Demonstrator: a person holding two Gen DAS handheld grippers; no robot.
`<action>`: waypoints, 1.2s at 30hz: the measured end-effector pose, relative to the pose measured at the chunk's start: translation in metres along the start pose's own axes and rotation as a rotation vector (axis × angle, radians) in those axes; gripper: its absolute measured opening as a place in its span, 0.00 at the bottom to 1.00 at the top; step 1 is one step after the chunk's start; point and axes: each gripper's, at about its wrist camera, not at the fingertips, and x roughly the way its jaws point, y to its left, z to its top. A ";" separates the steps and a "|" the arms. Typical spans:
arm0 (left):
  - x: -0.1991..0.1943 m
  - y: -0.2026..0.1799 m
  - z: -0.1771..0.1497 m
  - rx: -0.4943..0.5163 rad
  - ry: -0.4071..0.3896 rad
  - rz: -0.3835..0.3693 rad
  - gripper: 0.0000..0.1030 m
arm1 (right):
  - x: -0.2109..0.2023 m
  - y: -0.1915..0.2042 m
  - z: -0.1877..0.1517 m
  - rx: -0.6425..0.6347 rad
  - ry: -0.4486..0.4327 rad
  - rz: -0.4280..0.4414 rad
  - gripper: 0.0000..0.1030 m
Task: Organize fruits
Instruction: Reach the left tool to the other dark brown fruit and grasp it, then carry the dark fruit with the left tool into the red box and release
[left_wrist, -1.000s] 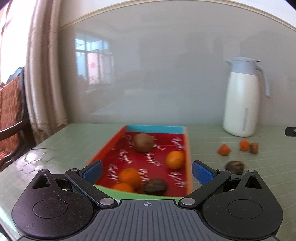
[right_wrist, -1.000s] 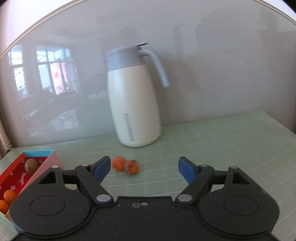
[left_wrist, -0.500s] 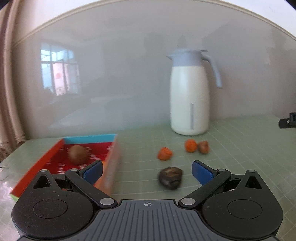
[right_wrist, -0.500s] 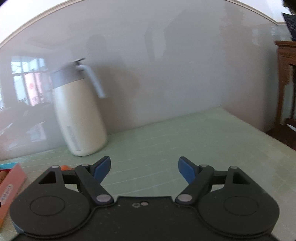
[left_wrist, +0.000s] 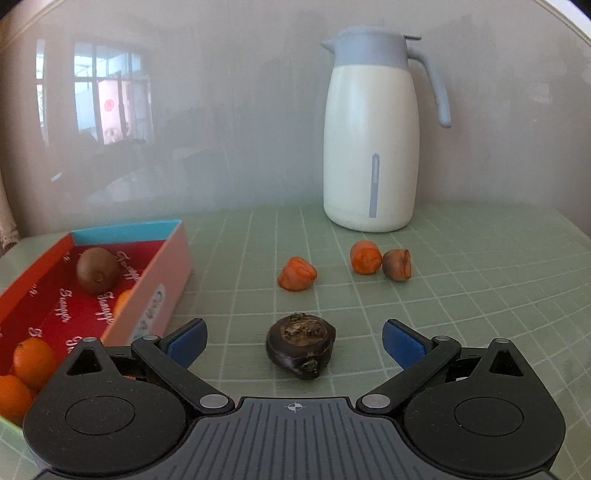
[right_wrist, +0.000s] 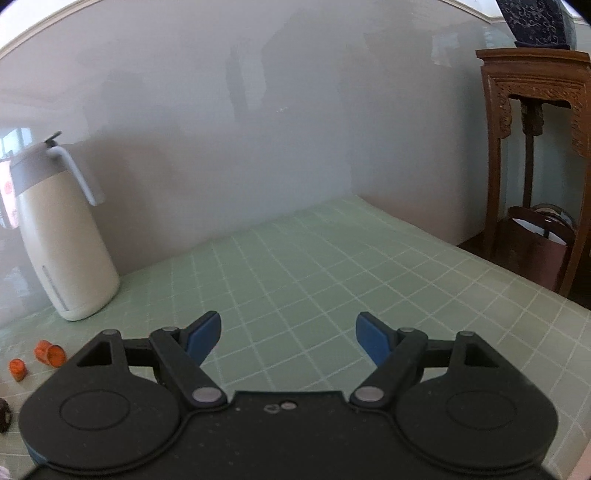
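Our left gripper (left_wrist: 294, 338) hung wide open and empty, its jaws either side of a dark fruit (left_wrist: 301, 345) on the table (left_wrist: 480, 295); our right gripper (right_wrist: 288, 332) gaped empty too. The box (left_wrist: 162, 273) held a kiwi (left_wrist: 96, 270) and oranges (left_wrist: 31, 358); we judged four pieces were left outside. The box lining's script was unreadable.

The red box (left_wrist: 85, 299) runs off the left edge — one orange fruit (left_wrist: 123, 301) half-hidden behind its wall.
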 end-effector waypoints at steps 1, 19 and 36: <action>0.003 -0.001 0.000 -0.001 0.006 -0.001 0.98 | 0.002 -0.001 0.000 0.001 0.002 -0.006 0.78; 0.019 -0.002 0.000 -0.034 0.060 -0.004 0.45 | 0.001 -0.015 -0.005 -0.011 0.007 -0.035 0.78; -0.027 0.034 0.013 -0.051 -0.065 0.029 0.45 | -0.005 0.017 -0.006 -0.043 0.008 0.019 0.78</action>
